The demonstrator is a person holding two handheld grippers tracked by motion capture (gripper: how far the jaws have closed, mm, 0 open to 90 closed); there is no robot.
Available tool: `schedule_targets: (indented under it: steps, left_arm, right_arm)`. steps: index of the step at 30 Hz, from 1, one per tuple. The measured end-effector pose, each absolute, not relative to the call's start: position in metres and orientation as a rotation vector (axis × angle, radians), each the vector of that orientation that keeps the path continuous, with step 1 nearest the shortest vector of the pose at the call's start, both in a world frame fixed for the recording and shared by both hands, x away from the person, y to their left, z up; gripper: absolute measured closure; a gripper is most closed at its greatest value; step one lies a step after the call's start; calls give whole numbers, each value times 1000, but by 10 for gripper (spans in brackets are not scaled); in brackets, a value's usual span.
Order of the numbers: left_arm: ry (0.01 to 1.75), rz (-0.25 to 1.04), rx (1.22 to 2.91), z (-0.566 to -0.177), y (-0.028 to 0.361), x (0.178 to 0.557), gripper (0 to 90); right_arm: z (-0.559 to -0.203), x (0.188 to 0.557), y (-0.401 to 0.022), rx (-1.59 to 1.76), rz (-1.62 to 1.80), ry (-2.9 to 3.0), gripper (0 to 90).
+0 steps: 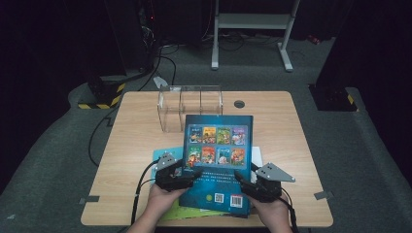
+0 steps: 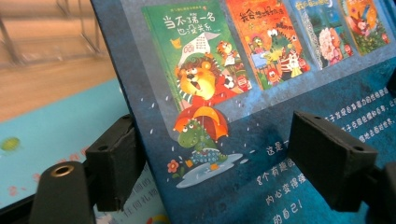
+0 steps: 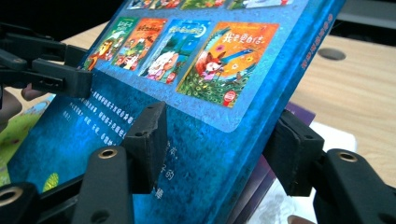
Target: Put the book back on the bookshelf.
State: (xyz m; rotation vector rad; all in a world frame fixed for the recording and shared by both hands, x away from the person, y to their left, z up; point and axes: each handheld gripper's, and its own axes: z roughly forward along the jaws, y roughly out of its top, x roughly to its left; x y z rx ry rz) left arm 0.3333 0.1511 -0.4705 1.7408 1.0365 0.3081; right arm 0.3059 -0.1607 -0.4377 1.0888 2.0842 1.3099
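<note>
My left gripper [image 1: 190,175] straddles the blue book's [image 1: 219,160] left edge, jaws apart and not pinching. The book is tilted up off the stack of books [image 1: 167,156], still short of the clear rack [image 1: 189,108] behind it. My right gripper [image 1: 246,180] brackets the spine; whether it presses, I can't tell.

The surface [image 1: 145,141] is a light wood-grain top with a round grommet hole [image 1: 239,104] near its far edge. It stands on grey carpeted floor [image 1: 58,150]. Black-and-yellow hazard tape [image 1: 104,99] marks a floor edge at far left. Beyond stands a pale metal frame [image 1: 252,29]. Black cables [image 1: 163,58] trail across the floor. The surroundings are dark.
</note>
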Motion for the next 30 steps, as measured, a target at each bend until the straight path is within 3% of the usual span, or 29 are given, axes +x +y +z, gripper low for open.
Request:
schedule_targets:
  steps: [20,30]
  left_arm:
    - [994,487,1615,-449,160,322,375]
    - [981,517,1585,-444,159,325,399]
  right_arm:
    - [-409,308,-150,997,1344,1939,496]
    - [-398,310,-148,968,1364,1874,515]
